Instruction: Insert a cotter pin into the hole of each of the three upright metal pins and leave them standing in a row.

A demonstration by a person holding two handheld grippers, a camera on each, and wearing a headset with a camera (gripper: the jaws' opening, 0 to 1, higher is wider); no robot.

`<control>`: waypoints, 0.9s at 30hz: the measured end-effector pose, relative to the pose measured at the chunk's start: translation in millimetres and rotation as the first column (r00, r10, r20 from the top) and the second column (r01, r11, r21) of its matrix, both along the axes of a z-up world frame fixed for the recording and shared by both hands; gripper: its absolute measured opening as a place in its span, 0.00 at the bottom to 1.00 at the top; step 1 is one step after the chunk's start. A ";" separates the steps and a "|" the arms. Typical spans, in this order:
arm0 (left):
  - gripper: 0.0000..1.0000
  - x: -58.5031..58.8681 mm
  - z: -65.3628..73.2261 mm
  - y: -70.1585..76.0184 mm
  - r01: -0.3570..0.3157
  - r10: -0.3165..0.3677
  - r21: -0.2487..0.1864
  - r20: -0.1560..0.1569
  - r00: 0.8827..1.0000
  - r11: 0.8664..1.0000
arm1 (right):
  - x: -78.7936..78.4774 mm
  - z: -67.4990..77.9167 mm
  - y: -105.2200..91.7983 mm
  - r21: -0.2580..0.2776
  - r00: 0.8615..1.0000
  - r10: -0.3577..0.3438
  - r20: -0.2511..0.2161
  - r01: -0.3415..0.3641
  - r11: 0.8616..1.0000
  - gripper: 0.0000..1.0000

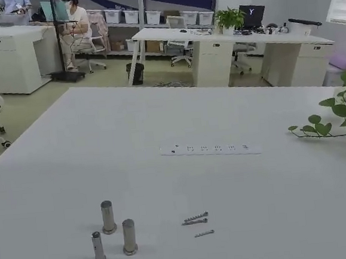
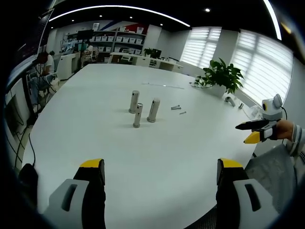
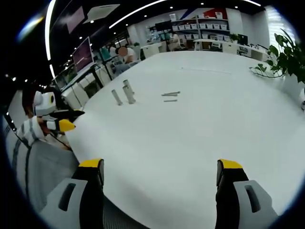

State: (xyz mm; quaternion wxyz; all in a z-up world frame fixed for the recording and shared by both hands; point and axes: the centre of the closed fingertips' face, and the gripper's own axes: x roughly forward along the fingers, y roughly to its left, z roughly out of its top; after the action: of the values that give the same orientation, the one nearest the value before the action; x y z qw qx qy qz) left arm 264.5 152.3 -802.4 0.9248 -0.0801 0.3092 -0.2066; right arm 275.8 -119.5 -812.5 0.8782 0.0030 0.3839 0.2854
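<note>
Three upright metal pins stand in a loose cluster near the table's front: one at the back (image 1: pixel 108 217), one to the right (image 1: pixel 129 237), one at the front left (image 1: pixel 98 248). Three cotter pins (image 1: pixel 196 220) lie flat just right of them. My left gripper (image 2: pixel 160 167) is open and holds nothing; it hovers at the table's near edge, well short of the metal pins (image 2: pixel 137 115) and the cotter pins (image 2: pixel 176 108). My right gripper (image 3: pixel 160 166) is also open and holds nothing, off the table edge, far from the metal pins (image 3: pixel 128 93) and cotter pins (image 3: pixel 170 94).
A white power strip (image 1: pixel 210 149) lies flat mid-table beyond the parts. A trailing green plant (image 1: pixel 337 116) reaches in from the right edge. The white table (image 1: pixel 74 167) is wide and bare around the parts. Desks, chairs and a seated person are in the background.
</note>
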 end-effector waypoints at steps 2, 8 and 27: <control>0.98 -0.7 -0.5 -0.3 0.001 -0.001 0.002 -0.002 1.000 1.000 | 0.1 0.3 0.4 0.002 1.000 0.001 0.000 -0.001 1.000 0.99; 0.98 -3.1 -1.6 0.2 -0.004 0.004 -0.001 -0.008 1.000 1.000 | -1.3 -0.8 1.1 0.002 1.000 0.005 -0.004 -0.005 1.000 0.99; 0.99 -4.7 -0.9 -2.8 0.010 -0.010 -0.017 -0.021 1.000 1.000 | -2.0 2.0 -0.9 -0.013 1.000 -0.001 -0.009 0.001 1.000 0.99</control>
State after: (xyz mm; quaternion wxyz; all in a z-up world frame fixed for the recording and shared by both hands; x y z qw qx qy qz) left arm 259.8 149.5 -803.2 0.9197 -0.0884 0.3176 -0.2131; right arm 273.8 -120.4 -810.5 0.8766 -0.0013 0.3898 0.2822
